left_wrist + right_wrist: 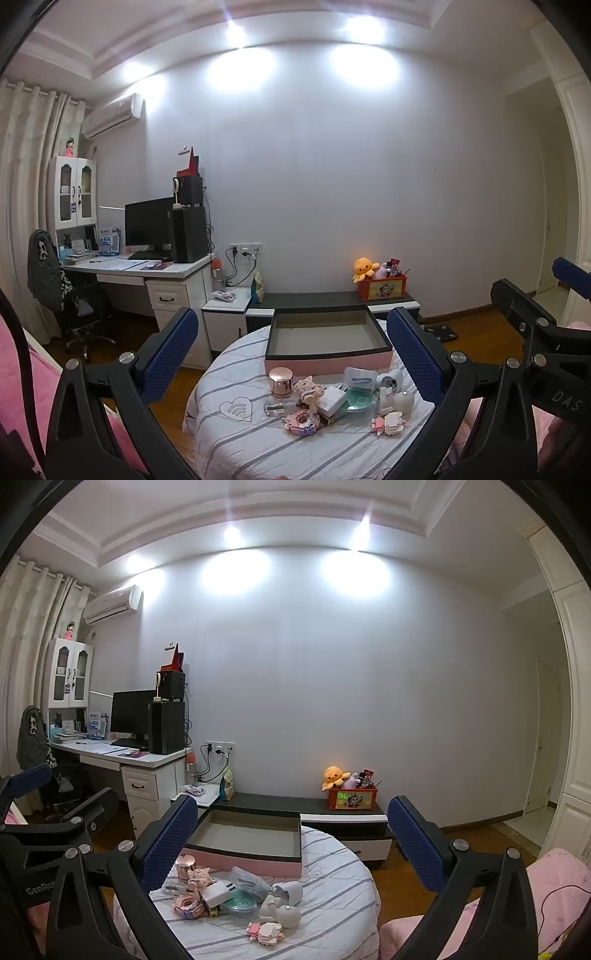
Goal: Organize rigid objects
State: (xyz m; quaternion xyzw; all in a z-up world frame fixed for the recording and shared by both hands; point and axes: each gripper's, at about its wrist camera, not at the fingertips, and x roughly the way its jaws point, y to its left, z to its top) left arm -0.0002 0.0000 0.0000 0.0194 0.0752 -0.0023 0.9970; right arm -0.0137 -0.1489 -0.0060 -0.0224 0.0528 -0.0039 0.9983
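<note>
A round table with a striped cloth (258, 443) (332, 923) bears an empty pink box with a dark rim (328, 334) (247, 836) at its far side. In front of it lies a cluster of small items: a rose-gold jar (280, 380) (184, 867), a white charger (332, 400) (216, 891), a teal round disc (360, 402) (240, 902), white figurines (397, 400) (284, 914) and pink block models (301, 422) (266, 932). My left gripper (291, 362) is open and empty above the table. My right gripper (291, 849) is open and empty, held to the right of the left one.
A desk with monitor and computer tower (166, 236) stands at the left wall with a chair (55, 280). A low dark bench (314, 299) behind the table carries an orange toy box (382, 286). Pink bedding (554, 886) lies at the right. The right gripper shows at the edge of the left wrist view (535, 321).
</note>
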